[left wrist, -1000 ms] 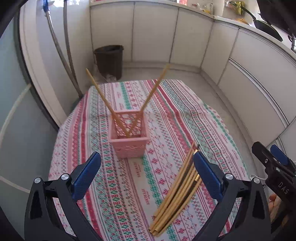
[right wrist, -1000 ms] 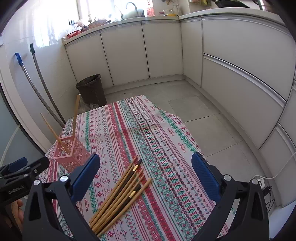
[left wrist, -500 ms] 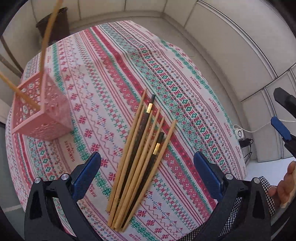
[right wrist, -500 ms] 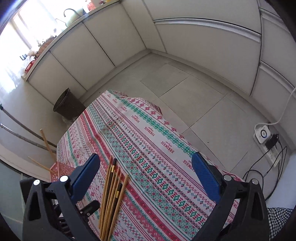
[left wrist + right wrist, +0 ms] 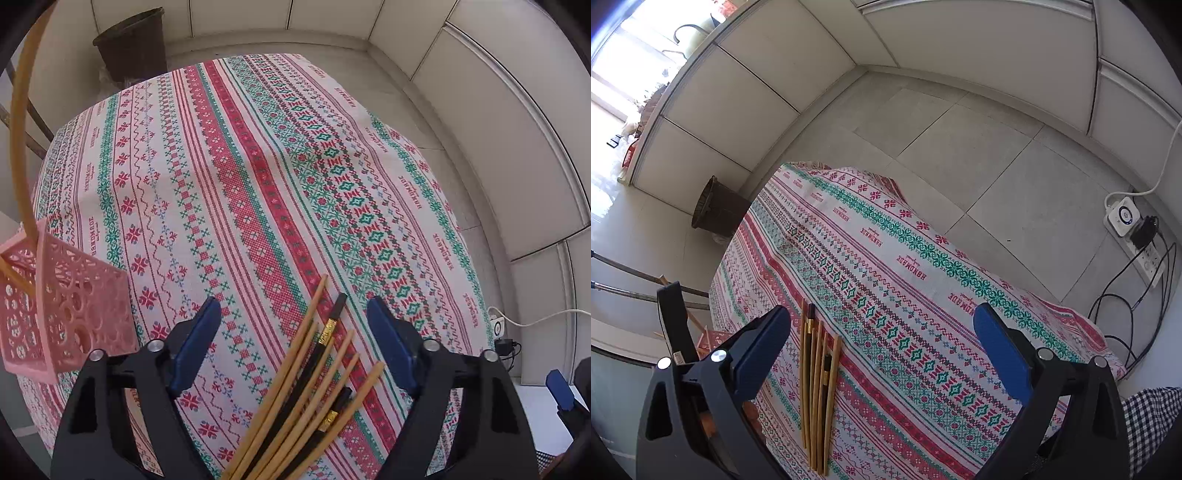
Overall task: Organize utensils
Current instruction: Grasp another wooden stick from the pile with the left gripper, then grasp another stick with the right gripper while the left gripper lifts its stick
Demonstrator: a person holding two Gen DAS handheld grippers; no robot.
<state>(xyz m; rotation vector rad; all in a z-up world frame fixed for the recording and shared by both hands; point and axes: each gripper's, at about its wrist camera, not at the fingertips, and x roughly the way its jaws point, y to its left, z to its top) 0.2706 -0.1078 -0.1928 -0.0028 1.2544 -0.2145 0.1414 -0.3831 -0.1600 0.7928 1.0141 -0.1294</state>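
Early in sorting: two sticks stowed, seven left loose.

Pink perforated plastic basket [image 5: 66, 306] on bench draped in red-and-green patterned cloth [image 5: 258, 177]; two bamboo chopsticks [image 5: 18, 147] already standing inside basket. Right of basket, flat on cloth: loose bundle of bamboo and black gold-banded chopsticks [image 5: 314, 391], seven by count, none lifted yet. Left gripper [image 5: 295, 354] low over bundle, blue-padded fingers spread wide, straddling the tips, gripping nothing. Right gripper [image 5: 882, 339] farther right of basket, fingers wide, empty, beside bundle. Likely next: pinch of one stick, then transfer into basket.
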